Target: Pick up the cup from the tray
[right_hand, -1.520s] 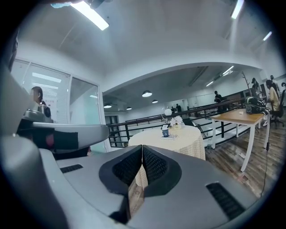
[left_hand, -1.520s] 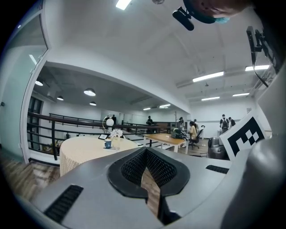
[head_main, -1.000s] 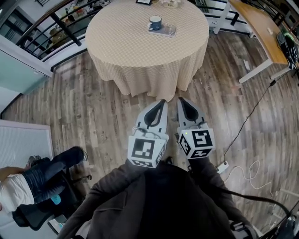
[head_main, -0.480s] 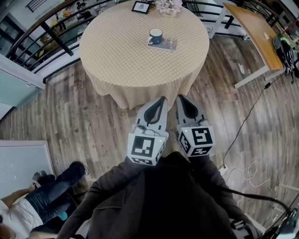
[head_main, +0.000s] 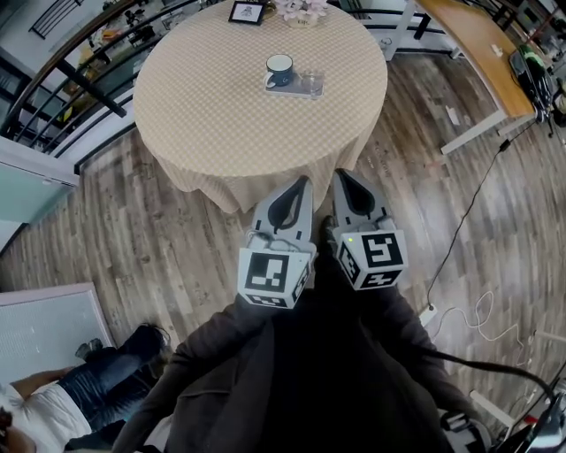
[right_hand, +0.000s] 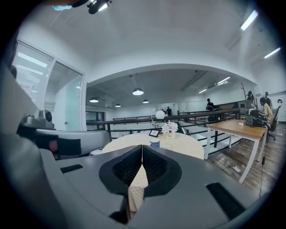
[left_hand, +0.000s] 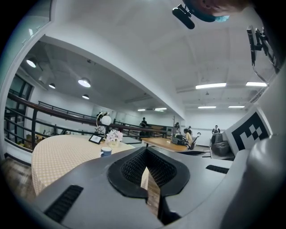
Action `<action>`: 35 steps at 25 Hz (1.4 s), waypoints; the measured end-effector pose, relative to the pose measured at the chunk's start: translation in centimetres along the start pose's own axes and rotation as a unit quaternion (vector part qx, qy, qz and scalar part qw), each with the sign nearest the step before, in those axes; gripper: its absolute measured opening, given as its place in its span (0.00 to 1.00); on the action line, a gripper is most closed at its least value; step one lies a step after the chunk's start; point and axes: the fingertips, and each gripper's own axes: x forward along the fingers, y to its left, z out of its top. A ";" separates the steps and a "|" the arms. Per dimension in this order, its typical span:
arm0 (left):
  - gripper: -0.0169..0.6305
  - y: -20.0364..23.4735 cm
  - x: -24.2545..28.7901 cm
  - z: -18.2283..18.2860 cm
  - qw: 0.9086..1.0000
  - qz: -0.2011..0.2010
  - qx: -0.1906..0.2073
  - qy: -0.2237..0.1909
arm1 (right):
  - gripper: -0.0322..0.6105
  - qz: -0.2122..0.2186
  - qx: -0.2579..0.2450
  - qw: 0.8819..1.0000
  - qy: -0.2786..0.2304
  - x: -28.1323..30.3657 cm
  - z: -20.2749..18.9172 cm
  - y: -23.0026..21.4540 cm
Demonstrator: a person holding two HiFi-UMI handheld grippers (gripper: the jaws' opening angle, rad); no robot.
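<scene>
— While the left tongs (head_main: 303, 182) and right tongs (head_main: 341, 175) hang just short of the table (head_main: 221, 115), where is the cup (head_main: 279, 70)?

— On the far part of the round, check-clothed table. It sits on the left end of a clear tray (head_main: 311, 88), well apart from both tools. Its handle seems to point left and near, though it is small from the head view.

— And the state of the tongs?

— They are side by side at the table's near edge. Each has its jaws pressed together with nothing between them.

— So what makes the reach go well?

— I'd judge this to be the approach. Part the jaws of the chosen tongs well before the cup and come in about level across the cloth. Straddle the cup's body on the side away from the handle. Close on the wall above the tray's rim, then lift straight up so the tray doesn't drag. Keep short of the picture frame (head_main: 246, 12) and flowers (head_main: 299, 11) at the far edge.
</scene>
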 end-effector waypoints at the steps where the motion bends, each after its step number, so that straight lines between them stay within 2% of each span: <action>1: 0.03 0.2 0.6 0.0 1.000 0.001 0.002 0.000 | 0.06 0.000 0.002 1.000 0.000 0.5 -0.1 -0.4; 9: 0.03 1.5 6.3 -0.5 1.000 0.012 -0.003 0.017 | 0.06 0.001 0.007 1.000 0.006 4.7 0.2 -4.6; 18: 0.03 3.6 12.8 -2.5 0.998 0.027 -0.010 0.055 | 0.06 0.020 0.022 0.999 0.029 10.4 -1.4 -8.6; 28: 0.03 5.7 21.2 -0.5 0.997 0.052 0.005 0.053 | 0.06 0.051 0.019 0.998 0.029 17.3 0.5 -13.7; 35: 0.03 6.5 25.0 0.7 0.997 0.068 0.009 0.043 | 0.06 0.073 0.007 0.997 0.026 20.8 1.8 -16.1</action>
